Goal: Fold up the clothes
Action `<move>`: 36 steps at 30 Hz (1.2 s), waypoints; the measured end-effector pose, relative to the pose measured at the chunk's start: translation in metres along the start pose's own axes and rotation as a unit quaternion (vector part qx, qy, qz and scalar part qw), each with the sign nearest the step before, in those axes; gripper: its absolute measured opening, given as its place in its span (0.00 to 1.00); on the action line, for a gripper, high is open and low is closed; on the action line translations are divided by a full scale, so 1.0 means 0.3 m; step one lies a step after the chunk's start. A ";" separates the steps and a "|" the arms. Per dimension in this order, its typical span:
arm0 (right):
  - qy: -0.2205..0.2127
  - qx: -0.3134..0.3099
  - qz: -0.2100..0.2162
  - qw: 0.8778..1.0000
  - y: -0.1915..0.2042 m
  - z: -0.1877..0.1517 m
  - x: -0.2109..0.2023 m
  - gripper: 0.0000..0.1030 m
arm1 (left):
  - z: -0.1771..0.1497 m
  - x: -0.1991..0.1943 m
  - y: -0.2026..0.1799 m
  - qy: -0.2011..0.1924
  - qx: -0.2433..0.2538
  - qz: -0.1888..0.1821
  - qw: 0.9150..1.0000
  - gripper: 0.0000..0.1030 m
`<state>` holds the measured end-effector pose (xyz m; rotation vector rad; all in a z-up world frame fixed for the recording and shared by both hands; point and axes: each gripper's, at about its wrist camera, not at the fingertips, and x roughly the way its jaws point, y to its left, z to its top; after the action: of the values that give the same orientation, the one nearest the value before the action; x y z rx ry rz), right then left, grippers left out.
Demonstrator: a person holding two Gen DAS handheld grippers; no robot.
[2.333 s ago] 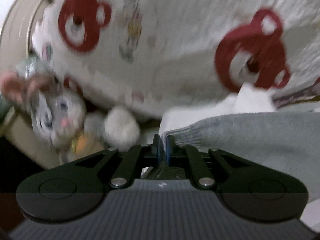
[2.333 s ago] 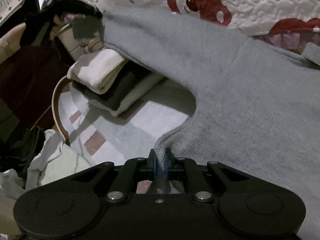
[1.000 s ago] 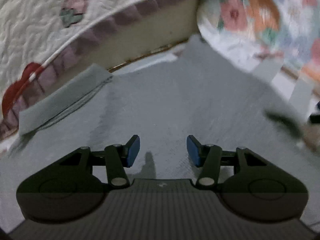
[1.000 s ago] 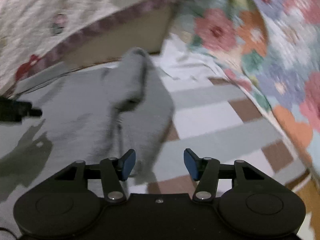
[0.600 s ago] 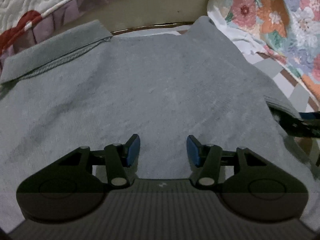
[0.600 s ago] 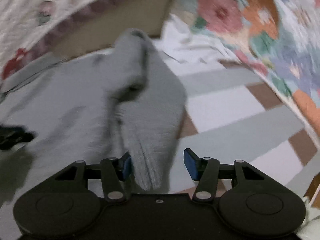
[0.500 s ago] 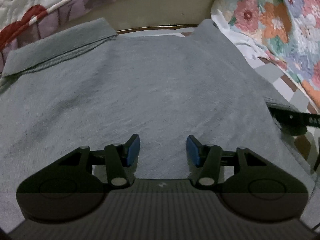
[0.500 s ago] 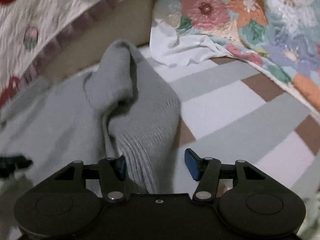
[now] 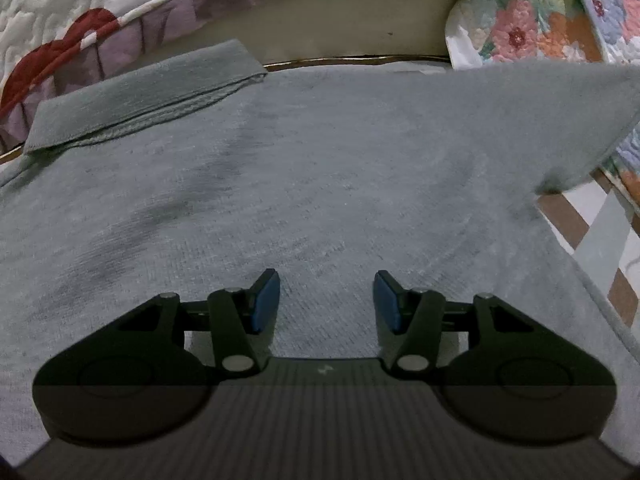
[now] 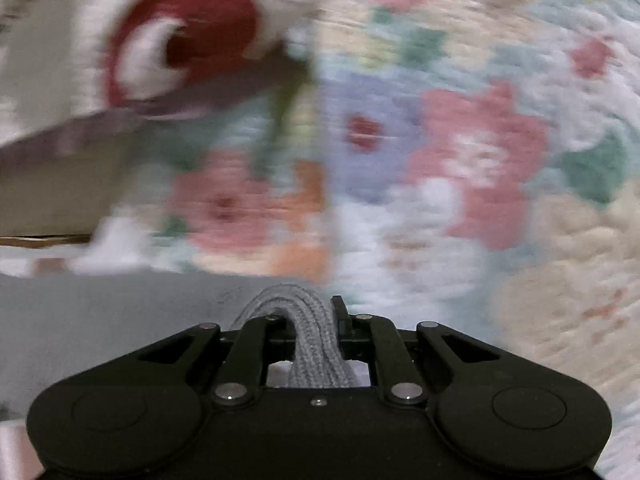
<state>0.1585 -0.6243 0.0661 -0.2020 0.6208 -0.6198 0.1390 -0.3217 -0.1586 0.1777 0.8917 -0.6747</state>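
A grey knit sweater [image 9: 320, 168] lies spread flat in the left wrist view, its ribbed band [image 9: 140, 88] at the far left. My left gripper [image 9: 326, 300] is open and empty, low over the sweater's middle. The sweater's right sleeve [image 9: 580, 120] is lifted off the surface at the right. My right gripper [image 10: 310, 324] is shut on that sleeve's ribbed cuff [image 10: 316, 344] and holds it up; the rest of the sleeve [image 10: 120, 304] trails to the left. The right wrist view is blurred.
A white quilt with red bears [image 9: 60, 20] and a purple frill hangs behind the sweater. A floral quilt [image 9: 540, 20] lies at the right and fills the right wrist view [image 10: 460, 152]. A striped mat [image 9: 600, 240] shows at the right edge.
My right gripper has shut on the sleeve cuff and lifted it; its view swung up toward the quilts. The sleeve now hangs raised at the right. My left gripper stays open over the sweater.
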 end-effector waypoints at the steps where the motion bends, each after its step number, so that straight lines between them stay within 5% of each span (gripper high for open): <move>1: -0.001 -0.002 -0.015 1.000 -0.024 -0.003 0.015 0.13 | 0.000 0.002 -0.003 0.000 0.003 0.001 1.000 0.53; 8: 0.015 -0.039 -0.026 0.999 0.021 -0.018 0.099 0.14 | 0.011 -0.008 0.044 -0.002 -0.002 -0.001 1.000 0.54; 12: -0.015 -0.060 -0.043 0.997 0.072 0.045 0.122 0.15 | 0.013 -0.034 0.111 -0.010 -0.007 0.001 1.000 0.54; 13: -0.013 -0.051 -0.054 0.997 0.071 0.060 0.133 0.20 | 0.011 -0.045 0.132 -0.016 -0.006 0.003 1.000 0.54; 14: -0.006 -0.038 -0.068 0.997 0.067 0.073 0.149 0.34 | 0.009 -0.059 0.163 -0.026 -0.007 0.008 1.000 0.54; 15: 0.001 -0.025 -0.082 0.996 0.062 0.086 0.166 0.49 | 0.006 -0.072 0.196 -0.034 -0.012 0.015 0.999 0.54; 21: 0.093 0.017 -0.077 0.993 0.075 -0.024 0.215 0.49 | -0.003 -0.131 0.456 -0.057 -0.054 0.089 0.993 0.57; 25: 0.070 0.060 -0.054 0.994 0.132 -0.095 0.151 0.49 | -0.003 -0.144 0.616 -0.055 -0.053 0.148 0.986 0.57; 31: 0.014 0.034 0.119 0.992 0.430 -0.053 0.030 0.50 | 0.036 -0.120 0.719 -0.066 -0.008 0.153 0.986 0.59; 36: 0.033 0.022 0.317 0.948 0.798 -0.012 -0.028 0.51 | 0.079 -0.074 0.726 -0.063 0.033 0.149 0.986 0.60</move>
<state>0.2661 -0.4272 -0.0180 0.0663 0.6906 -0.0171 0.2780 -0.1509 -0.1545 0.3173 0.7046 -0.4317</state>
